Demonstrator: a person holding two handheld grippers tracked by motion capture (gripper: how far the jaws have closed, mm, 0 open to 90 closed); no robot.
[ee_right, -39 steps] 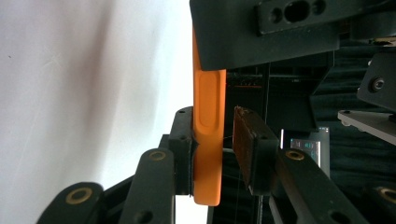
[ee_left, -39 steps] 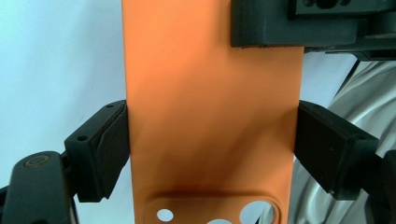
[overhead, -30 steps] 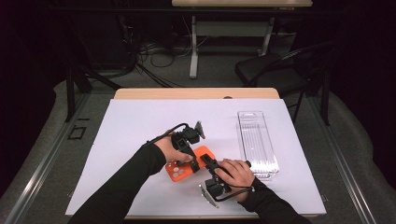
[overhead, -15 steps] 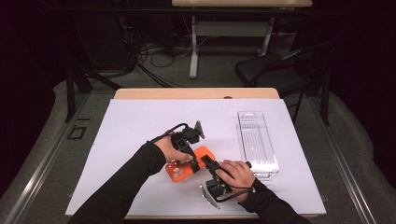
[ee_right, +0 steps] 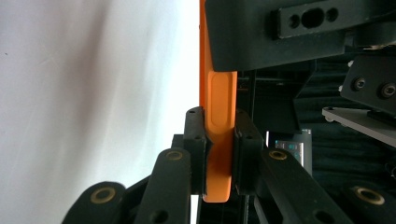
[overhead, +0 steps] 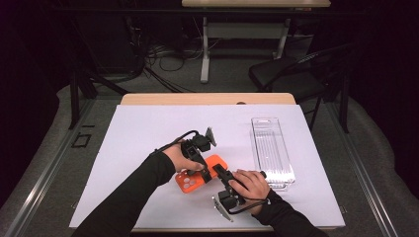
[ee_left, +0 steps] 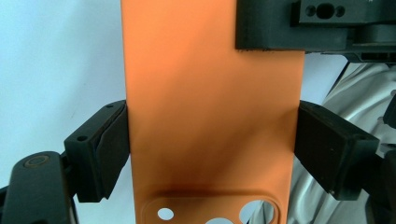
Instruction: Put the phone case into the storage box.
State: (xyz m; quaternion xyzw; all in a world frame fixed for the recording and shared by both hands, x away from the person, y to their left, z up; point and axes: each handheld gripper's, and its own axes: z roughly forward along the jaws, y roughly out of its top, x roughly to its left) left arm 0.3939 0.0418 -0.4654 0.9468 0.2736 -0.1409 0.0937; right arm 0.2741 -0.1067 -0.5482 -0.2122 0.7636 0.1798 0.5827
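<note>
**Q:** Fingers [ee_left: 100, 149] first: how do they stand on each side?

**A:** On the left gripper [ee_left: 212, 149] they are clamped across the width of the orange phone case [ee_left: 210, 102], one pad on each long edge. On the right gripper [ee_right: 218, 154] the fingers [ee_right: 195, 149] are closed on the thickness of the case, pinching one edge between them.

**Q:** Where is the case?

**A:** In the high view the orange phone case [overhead: 195, 177] sits toward 6 o'clock on the white surface [overhead: 148, 128], between the two hands. The left gripper [overhead: 201, 172] reaches it from about 11 o'clock and the right gripper [overhead: 218, 172] from about 5 o'clock. Its camera cut-outs [overhead: 188, 183] point toward 7 o'clock. I cannot tell whether it rests on the surface or is held just off it.

**Q:** What has changed over the last second?

**A:** Very little. Hands, grippers and case keep almost the same places, with at most a slight shift of the case toward 1 o'clock. The clear tray [overhead: 272, 153], well apart at 3 o'clock of the case, has not moved.

**Q:** What does that mean for the work?

**A:** In my judgement the two-handed hold is settled, and the case is ready to be turned, flexed or carried. No such move has yet begun.
</note>
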